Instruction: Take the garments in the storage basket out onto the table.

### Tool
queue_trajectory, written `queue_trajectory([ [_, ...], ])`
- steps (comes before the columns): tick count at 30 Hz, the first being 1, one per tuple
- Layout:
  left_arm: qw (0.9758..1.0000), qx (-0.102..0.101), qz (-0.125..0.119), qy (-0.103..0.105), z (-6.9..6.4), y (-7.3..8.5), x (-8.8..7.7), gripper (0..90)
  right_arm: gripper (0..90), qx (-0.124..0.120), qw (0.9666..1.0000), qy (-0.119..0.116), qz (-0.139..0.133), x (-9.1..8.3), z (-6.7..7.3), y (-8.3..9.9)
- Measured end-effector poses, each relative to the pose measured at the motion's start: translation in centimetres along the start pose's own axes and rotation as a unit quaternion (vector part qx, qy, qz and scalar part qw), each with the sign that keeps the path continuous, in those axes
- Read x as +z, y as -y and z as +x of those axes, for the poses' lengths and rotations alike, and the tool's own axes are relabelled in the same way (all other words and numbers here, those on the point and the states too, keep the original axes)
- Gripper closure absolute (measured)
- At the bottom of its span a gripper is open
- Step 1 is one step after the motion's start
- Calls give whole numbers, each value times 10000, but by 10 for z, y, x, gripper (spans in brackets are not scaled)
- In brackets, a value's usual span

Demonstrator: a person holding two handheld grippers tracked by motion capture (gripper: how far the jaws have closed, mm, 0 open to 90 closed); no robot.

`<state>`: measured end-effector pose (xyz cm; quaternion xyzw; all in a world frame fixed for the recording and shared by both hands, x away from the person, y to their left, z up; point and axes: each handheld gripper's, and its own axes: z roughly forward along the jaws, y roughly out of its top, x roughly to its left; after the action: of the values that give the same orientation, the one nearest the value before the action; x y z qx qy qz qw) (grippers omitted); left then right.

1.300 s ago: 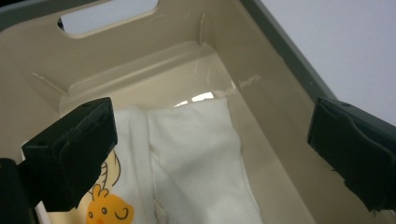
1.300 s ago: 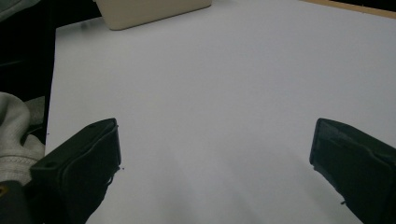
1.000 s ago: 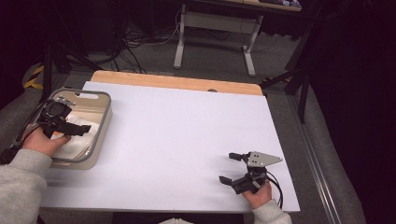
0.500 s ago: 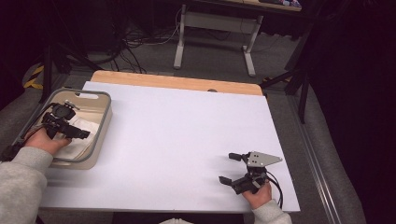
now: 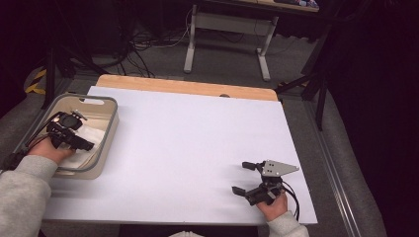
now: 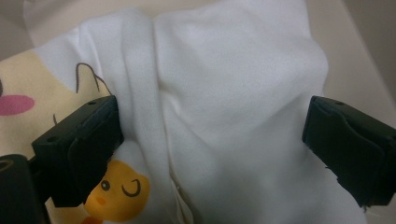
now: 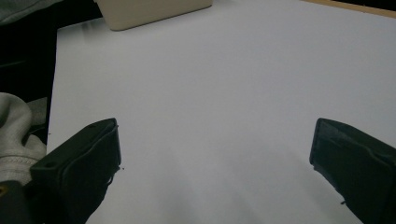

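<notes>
White cloth (image 6: pixel 233 93) in the bin (image 5: pixel 111 131) at the table's left edge: judged soft, light, limp. Left gripper (image 6: pixel 212 135) is held jaws apart over a raised fold, best pinched there; right gripper (image 5: pixel 247 178) is held open near the front right corner.

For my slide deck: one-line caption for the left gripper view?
Open left tongs poised over a folded white cloth with cartoon prints, lying in a beige bin.

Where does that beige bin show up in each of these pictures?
High view: the bin sits at the table's left edge, with the left gripper inside it.
Left gripper view: its beige wall runs along the right, behind the white cloth.
Right gripper view: its base at the top edge.
Shared landmark: the white tabletop.
</notes>
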<state>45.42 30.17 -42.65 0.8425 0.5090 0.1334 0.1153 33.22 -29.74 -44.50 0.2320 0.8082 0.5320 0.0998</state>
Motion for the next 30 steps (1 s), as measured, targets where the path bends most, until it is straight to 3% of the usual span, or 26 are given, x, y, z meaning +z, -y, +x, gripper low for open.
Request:
queue_trajectory([
  [7, 9998, 115, 39, -170, -4, 1, 4, 62, 25, 10, 10000, -13, -1, 0, 0, 0],
  [13, 9998, -71, 23, -164, -2, 1, 3, 125, 26, 27, 10000, -70, -33, -1, -1, 0],
  [17, 9997, -109, -15, -234, -1, 1, 2, 204, 26, 93, 9998, -117, -125, -3, -3, 1],
  [18, 9996, -125, -32, -261, -1, 1, 1, 274, 26, 109, 9998, -120, -145, -3, -3, 1],
  [21, 9993, -128, -60, -335, -1, 1, -1, 331, 26, 114, 9997, -146, -139, -3, -3, 1],
  [22, 9991, -132, -55, -393, -1, 1, -1, 420, 27, 113, 9997, -180, -136, -3, -3, 1],
  [23, 9989, -151, -38, -433, -1, 1, -2, 420, 27, 113, 9997, -180, -136, -3, -3, 1],
  [27, 9985, -129, -39, -540, -1, 1, -3, 563, 28, 172, 9995, -215, -185, -4, -5, 1],
  [30, 9984, -157, -50, -542, 0, 0, -5, 603, 28, 178, 9995, -217, -175, -4, -5, 1],
])
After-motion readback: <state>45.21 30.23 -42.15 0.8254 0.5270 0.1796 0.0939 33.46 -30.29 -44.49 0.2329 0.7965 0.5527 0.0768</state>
